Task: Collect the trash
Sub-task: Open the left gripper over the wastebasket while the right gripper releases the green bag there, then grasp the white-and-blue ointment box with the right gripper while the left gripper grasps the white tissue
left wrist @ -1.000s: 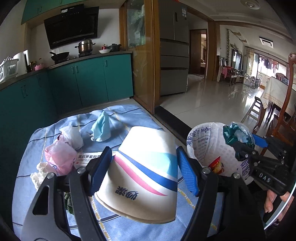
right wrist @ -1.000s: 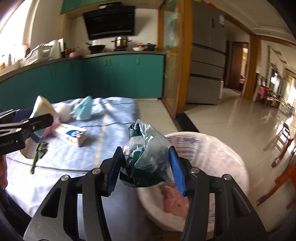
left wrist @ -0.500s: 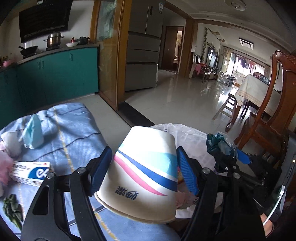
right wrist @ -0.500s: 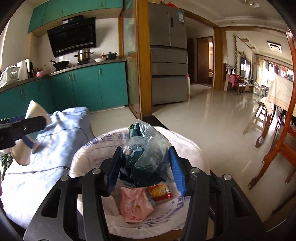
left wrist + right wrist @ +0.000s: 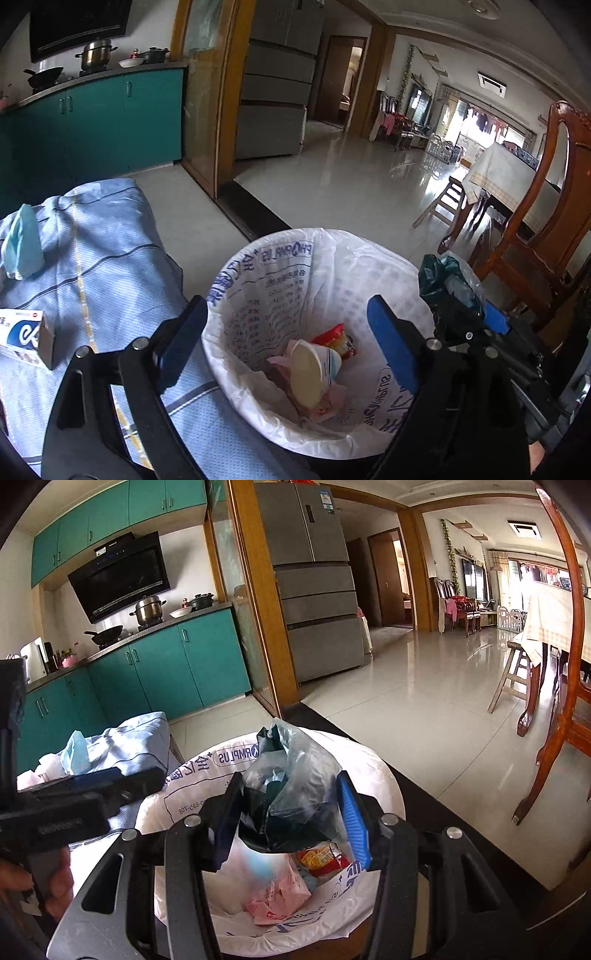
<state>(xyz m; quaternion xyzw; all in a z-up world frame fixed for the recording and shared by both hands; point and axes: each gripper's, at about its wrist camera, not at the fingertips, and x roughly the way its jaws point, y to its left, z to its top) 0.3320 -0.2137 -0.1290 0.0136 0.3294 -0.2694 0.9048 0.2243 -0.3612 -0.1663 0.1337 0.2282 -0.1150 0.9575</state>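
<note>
A bin lined with a white printed bag [image 5: 258,266] [image 5: 192,775] stands beside the table. My left gripper [image 5: 288,343] is open and empty above it. The paper cup [image 5: 310,373] lies inside on pink wrappers and a red snack packet [image 5: 336,339]. My right gripper [image 5: 291,819] is shut on a crumpled dark green and clear plastic bag [image 5: 291,786] over the bin; the bag also shows in the left wrist view [image 5: 447,280]. In the right wrist view the cup is a pale blur [image 5: 251,867].
The table with a blue striped cloth [image 5: 110,251] lies to the left, with a toothpaste box [image 5: 22,336] and a light blue tissue [image 5: 22,243] on it. A wooden chair [image 5: 546,206] stands right of the bin. Teal kitchen cabinets [image 5: 166,664] stand behind.
My left gripper swung right from the table to over the bin, opened and let the paper cup fall in. My right gripper moved over the bin, still holding the plastic bag.
</note>
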